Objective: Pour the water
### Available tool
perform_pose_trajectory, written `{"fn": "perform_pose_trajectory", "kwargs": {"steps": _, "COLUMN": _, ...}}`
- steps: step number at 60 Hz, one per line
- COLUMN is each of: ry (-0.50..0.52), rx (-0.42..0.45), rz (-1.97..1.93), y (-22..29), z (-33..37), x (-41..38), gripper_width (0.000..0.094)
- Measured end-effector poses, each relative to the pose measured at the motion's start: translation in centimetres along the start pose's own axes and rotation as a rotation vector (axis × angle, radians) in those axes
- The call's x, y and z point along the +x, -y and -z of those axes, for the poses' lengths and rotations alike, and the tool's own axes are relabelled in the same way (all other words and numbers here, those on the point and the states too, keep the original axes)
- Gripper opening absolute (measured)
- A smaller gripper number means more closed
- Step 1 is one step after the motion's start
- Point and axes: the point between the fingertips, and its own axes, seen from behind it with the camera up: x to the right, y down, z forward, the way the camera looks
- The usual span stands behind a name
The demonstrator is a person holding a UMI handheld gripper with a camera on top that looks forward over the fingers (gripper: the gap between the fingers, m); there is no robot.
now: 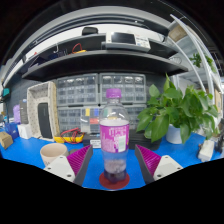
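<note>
Step in hand, as we judge it: the approach to the bottle, before any grasp. Pouring has not begun.

Item 1. Water bottle: clear plastic, pink cap, pink label, upright on a small dark red coaster. It stands at 12 o'clock from the fingers, just ahead of their tips and centred on the gap between them. We see open space on both sides of it.

Item 2. Gripper: fingers spread wide, holding nothing, touching nothing. The left pad sits at 9 o'clock of the bottle's base, the right pad at 3 o'clock, both apart from the plastic.

Item 3. White cup: at 10 o'clock from the fingers, left of the bottle, on the blue table. We take it as the likely receiver, though we cannot see whether it holds anything.

Item 4. Potted plant: at 2 o'clock, beyond the bottle. Shelving with drawer units stands behind.

Next move, in our judgement: advance until the bottle's body lies between the pads, close on it at label height, lift clear of the coaster, then carry towards the cup and tilt.
</note>
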Motion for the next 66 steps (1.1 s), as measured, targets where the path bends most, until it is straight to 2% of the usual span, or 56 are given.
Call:
{"fn": "perform_pose_trajectory", "kwargs": {"steps": 17, "ry": -0.056, "rx": -0.020, "rz": 0.034, "y": -1.4, "z": 10.4, "x": -4.4, "gripper_width": 0.0863}}
{"fn": "perform_pose_trajectory", "kwargs": {"steps": 32, "ry": -0.081, "rx": -0.095, "rz": -0.022, "y": -3.0, "z": 16.4, "x": -9.7, "gripper_width": 0.0876}}
{"fn": "perform_pose_trajectory", "kwargs": {"steps": 42, "ry": -0.080, "rx": -0.087, "rz": 0.016, "y": -2.4, "z": 18.2, "x": -11.5, "gripper_width": 0.0875}}
{"fn": "perform_pose_trajectory", "kwargs": {"steps": 53, "ry": -0.032, "rx": -0.083, "rz": -0.004, "y": -1.5, "z": 20.3, "x": -13.8, "gripper_width": 0.0875}}
{"fn": "perform_pose_trajectory", "kwargs": {"steps": 66, "ry": -0.027, "rx": -0.042, "rz": 0.004, "y": -0.1, "z": 22.2, "x": -14.9, "gripper_width": 0.0865}}
